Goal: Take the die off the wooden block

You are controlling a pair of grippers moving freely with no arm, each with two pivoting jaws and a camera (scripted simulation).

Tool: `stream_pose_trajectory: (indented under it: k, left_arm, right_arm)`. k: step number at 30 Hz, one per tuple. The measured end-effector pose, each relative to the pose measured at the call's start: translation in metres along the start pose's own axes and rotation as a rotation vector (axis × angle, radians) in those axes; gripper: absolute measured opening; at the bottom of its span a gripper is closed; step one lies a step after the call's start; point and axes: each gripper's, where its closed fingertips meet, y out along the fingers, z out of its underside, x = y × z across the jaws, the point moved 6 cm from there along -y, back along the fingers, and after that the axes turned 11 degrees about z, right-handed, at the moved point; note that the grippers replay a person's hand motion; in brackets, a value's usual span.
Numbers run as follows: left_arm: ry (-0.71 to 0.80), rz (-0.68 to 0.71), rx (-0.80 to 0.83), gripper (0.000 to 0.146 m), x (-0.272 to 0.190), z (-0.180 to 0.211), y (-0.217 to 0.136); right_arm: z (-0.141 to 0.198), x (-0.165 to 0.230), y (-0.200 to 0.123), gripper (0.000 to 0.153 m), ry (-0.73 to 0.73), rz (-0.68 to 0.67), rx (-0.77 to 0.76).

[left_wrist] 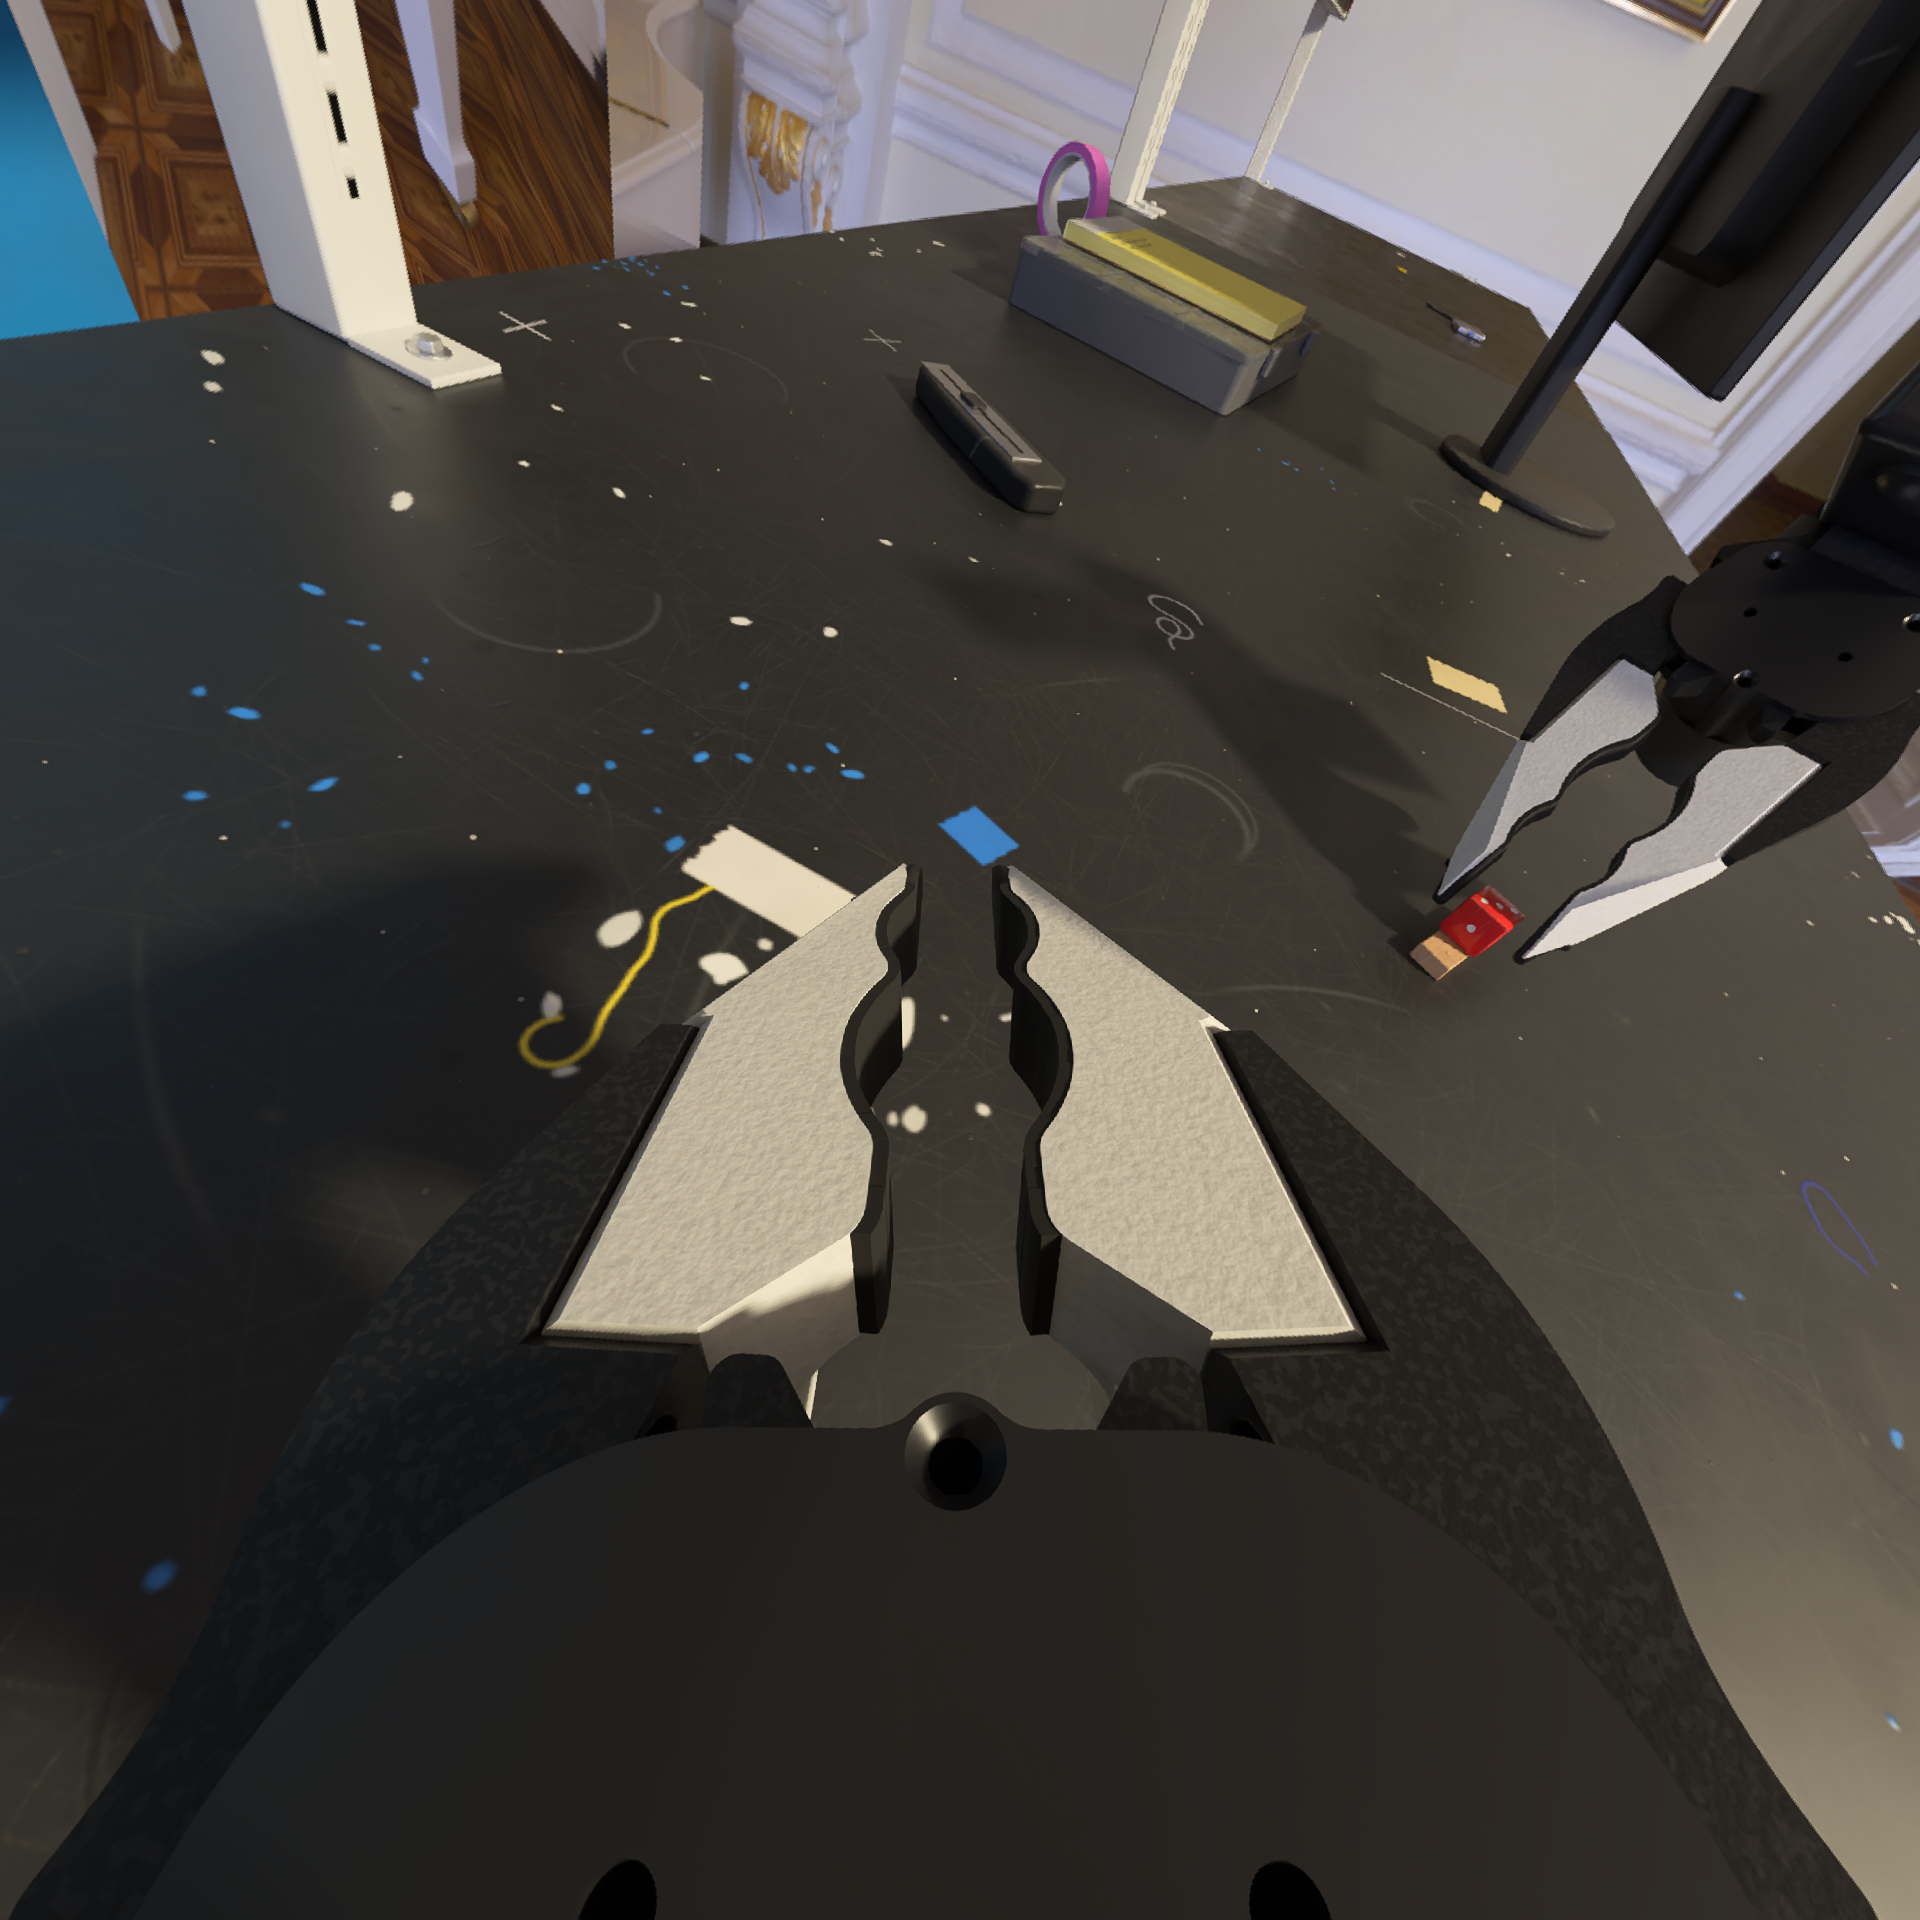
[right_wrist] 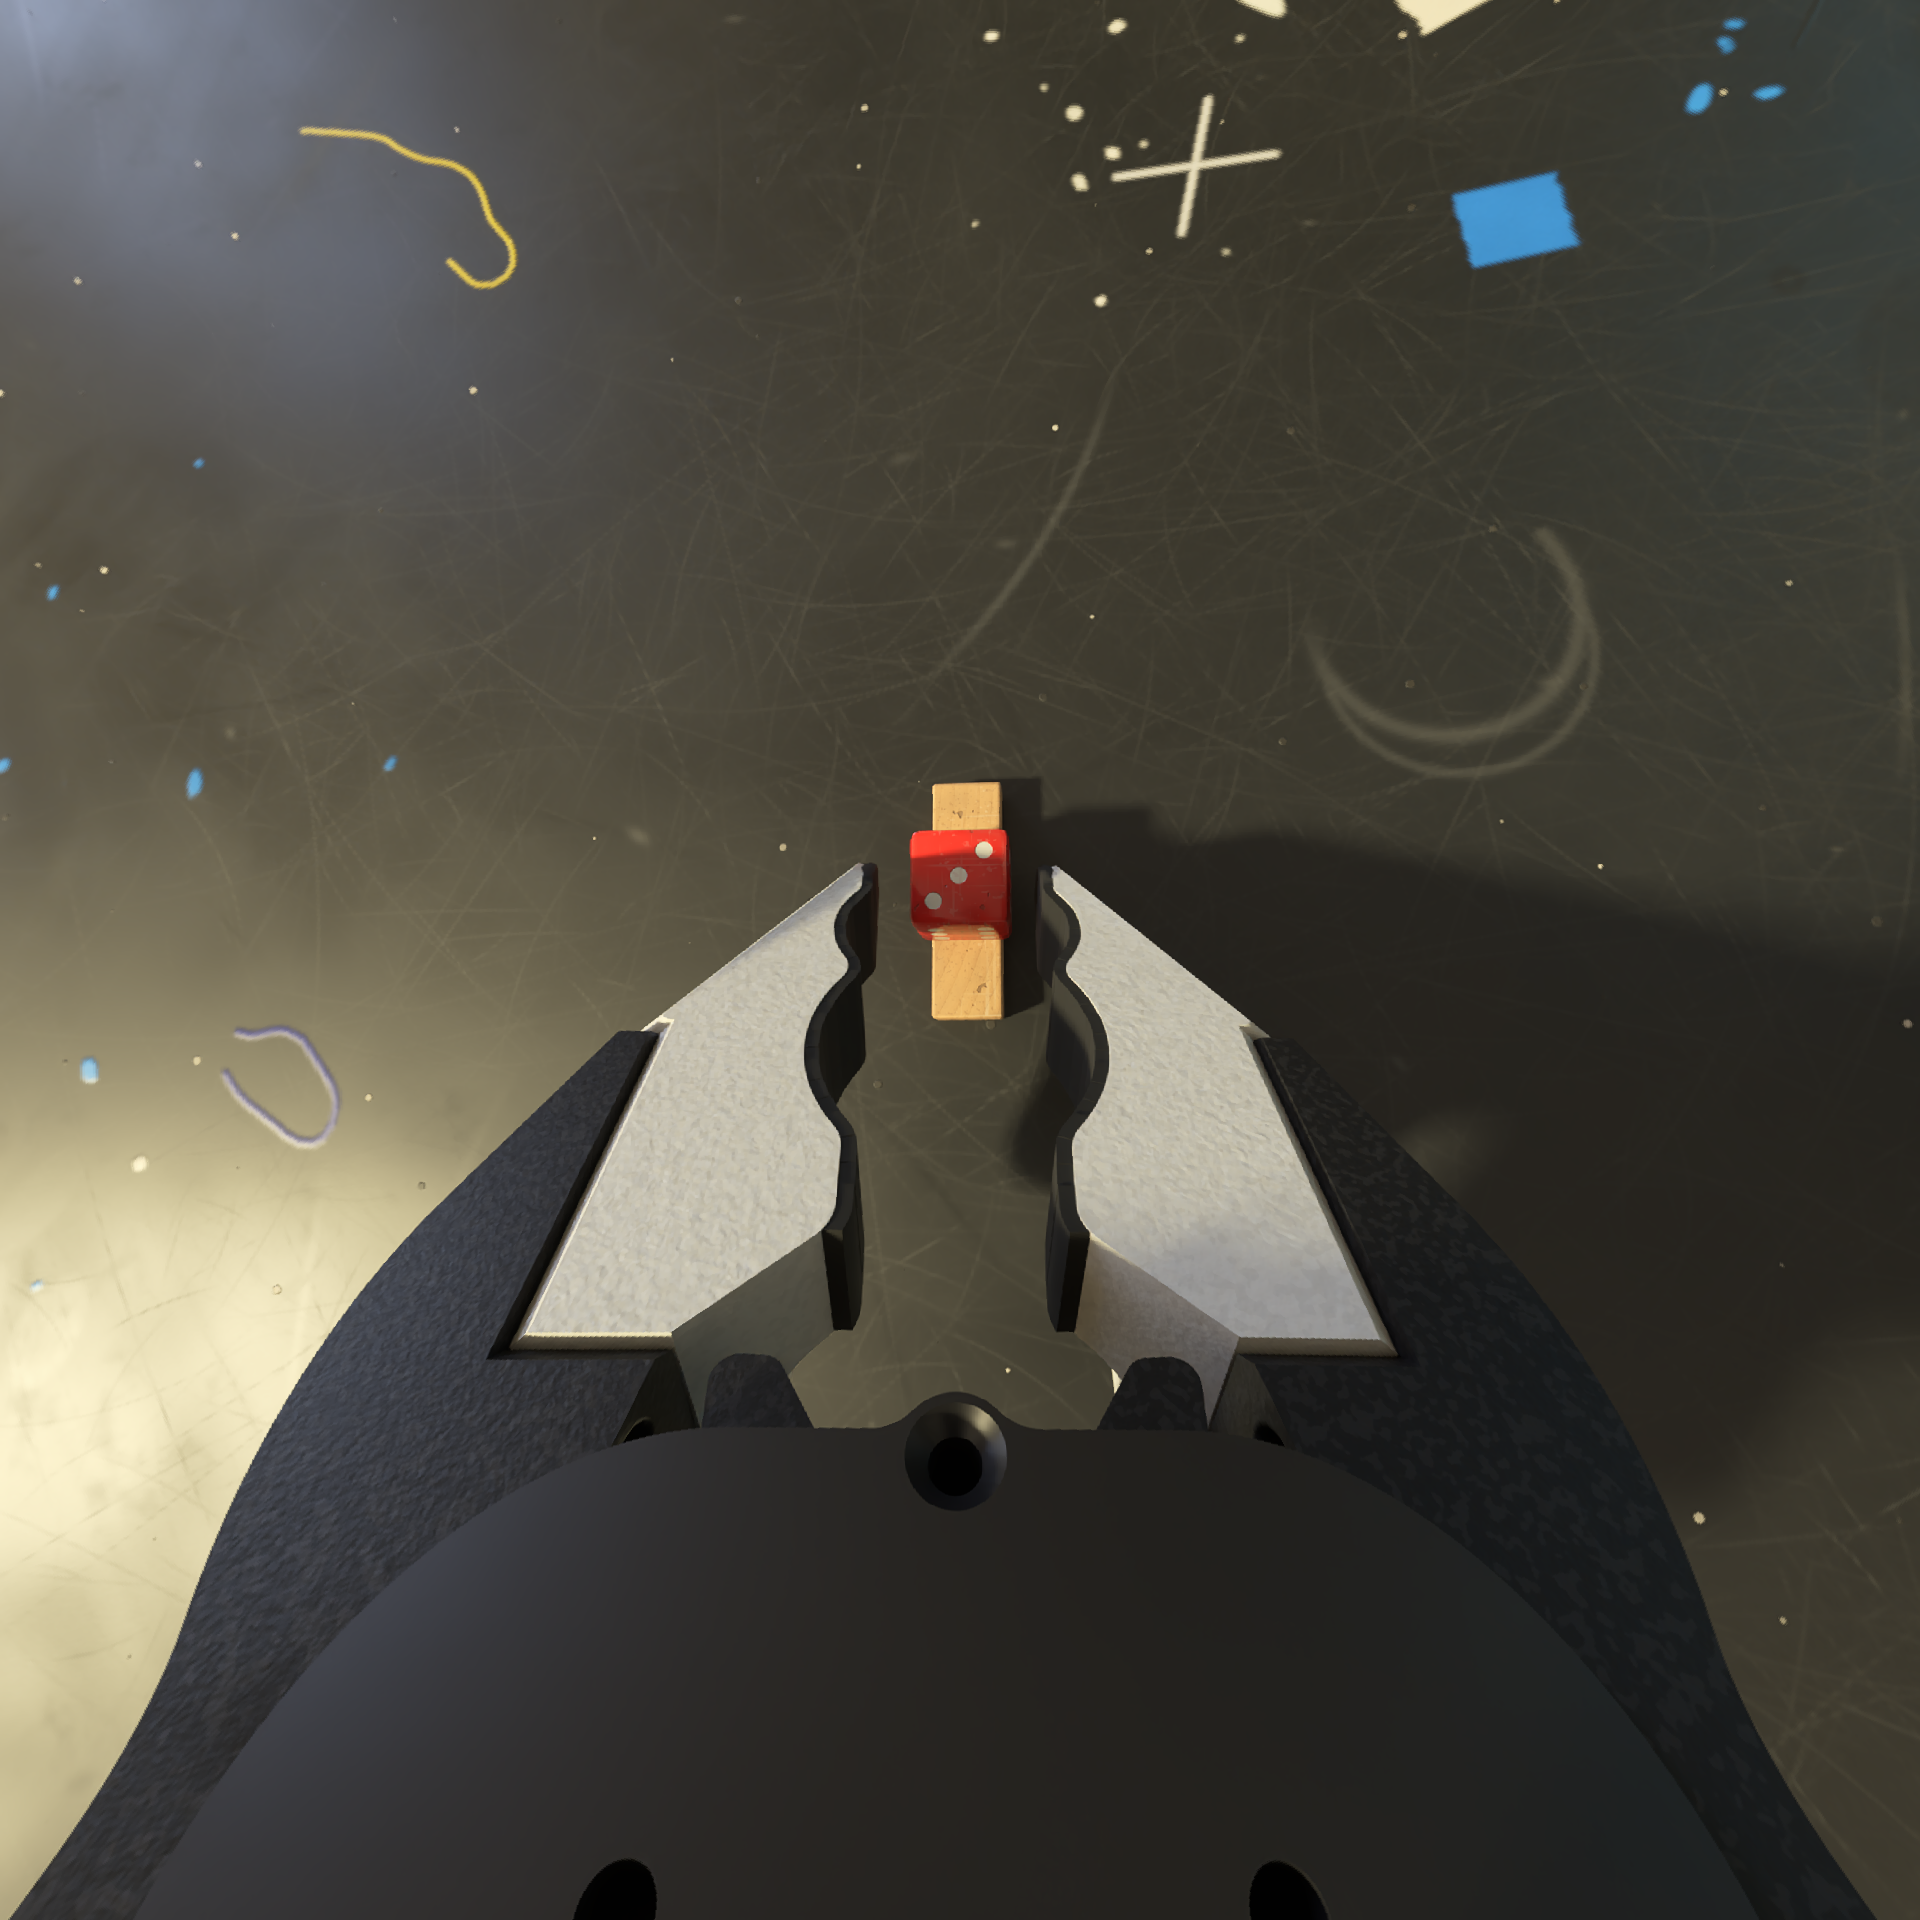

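Note:
A red die (right_wrist: 958, 883) with white pips sits on a small wooden block (right_wrist: 966, 982) that lies flat on the black table (right_wrist: 1039, 520). My right gripper (right_wrist: 958, 873) is open, with a fingertip on each side of the die and a gap to each, just above the table. The left wrist view shows the die (left_wrist: 1475, 920) on the block (left_wrist: 1439, 956) at far right, with the right gripper (left_wrist: 1484, 925) straddling it. My left gripper (left_wrist: 956, 878) hovers over the table's middle, empty, its jaws a narrow gap apart.
At the back stand a dark case (left_wrist: 1143, 322) with a yellow bar on it, a purple tape roll (left_wrist: 1070, 182), a flat black bar (left_wrist: 987, 436), a monitor stand (left_wrist: 1527, 468) and a white post (left_wrist: 343, 208). The table edge runs close behind the die at right.

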Motion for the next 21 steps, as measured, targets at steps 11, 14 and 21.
stream_pose_trajectory:
  k: [11,14,21]
  left_arm:
    - [-0.017,0.008,0.009,0.015,0.002,0.002,0.001]
    - [-0.023,0.011,0.012,0.016,0.002,0.003,0.001]
    - [-0.044,0.024,0.026,0.018,0.004,0.007,0.003]
  right_arm:
    - [-0.004,-0.007,0.001,0.019,0.021,0.008,-0.063]
    - [-0.009,-0.013,-0.002,0.019,0.043,0.023,-0.115]
    - [-0.019,-0.03,-0.008,0.019,0.105,0.068,-0.248]
